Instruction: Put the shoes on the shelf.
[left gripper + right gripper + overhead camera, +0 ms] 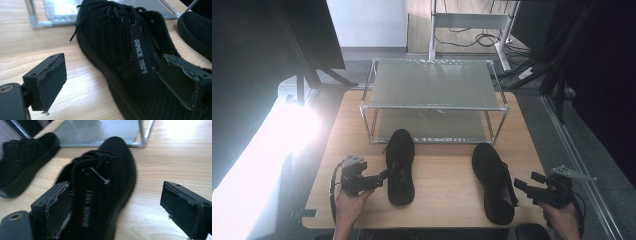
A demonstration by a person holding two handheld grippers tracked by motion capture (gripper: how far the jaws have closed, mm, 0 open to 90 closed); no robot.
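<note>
Here, my left gripper (384,176) jaws wide, straddling left shoe (400,165) side, not pressing. My right gripper (518,186) likewise wide beside right shoe (493,181). Shoes point twelve o'clock toward rack (432,106), likely for shelving.

High view: strong glare blown out white at the left, spilling onto the bench (362,107) edge; far corners dark. Rack (432,82) top shows a soft sheen. Both gripper views: bright wood, near pads soft, right view's shoe (100,187) slightly motion-blurred.
</note>
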